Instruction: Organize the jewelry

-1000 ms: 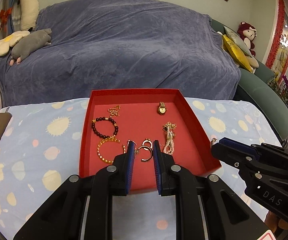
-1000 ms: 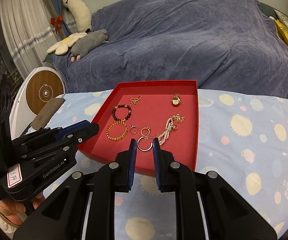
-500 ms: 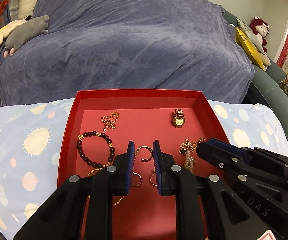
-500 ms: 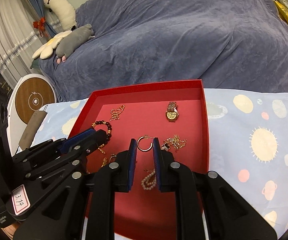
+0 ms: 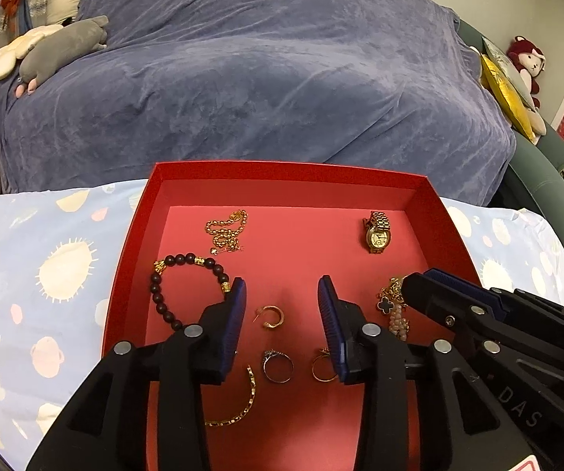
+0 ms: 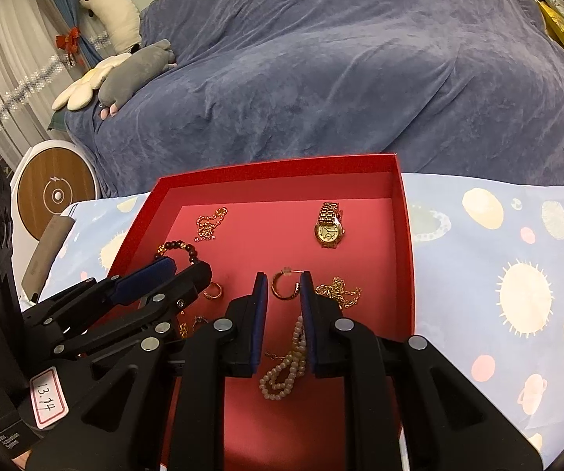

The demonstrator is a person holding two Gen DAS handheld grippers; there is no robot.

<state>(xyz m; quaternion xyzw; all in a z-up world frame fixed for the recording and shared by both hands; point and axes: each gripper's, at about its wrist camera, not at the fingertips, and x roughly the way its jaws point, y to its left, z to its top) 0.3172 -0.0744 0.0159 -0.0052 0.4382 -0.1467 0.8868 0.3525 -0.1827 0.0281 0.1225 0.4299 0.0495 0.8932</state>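
A red tray (image 5: 286, 178) (image 6: 282, 174) on a spotted cloth holds jewelry. My left gripper (image 5: 282, 300) is open over the tray, its jaws either side of a small gold hoop earring (image 5: 271, 316). A silver ring (image 5: 278, 369) and a gold ring (image 5: 321, 369) lie below it. My right gripper (image 6: 284, 286) is shut on a large gold hoop earring (image 6: 285, 284), above a pearl bracelet (image 6: 286, 369). A gold watch (image 5: 377, 232) (image 6: 329, 227), a dark bead bracelet (image 5: 180, 286), a gold chain (image 5: 227, 231) and a gold link bracelet (image 5: 239, 404) also lie in the tray.
A blue-covered sofa (image 5: 262, 70) stands right behind the table, with plush toys (image 5: 46, 47) on its left. The spotted blue cloth (image 6: 497, 267) covers the table on both sides of the tray. A round white and wood device (image 6: 56, 192) stands at the left.
Both grippers have moved forward over the tray. My left gripper has opened wide and its small hoop earring now lies on the tray floor. My right gripper still holds the large hoop.
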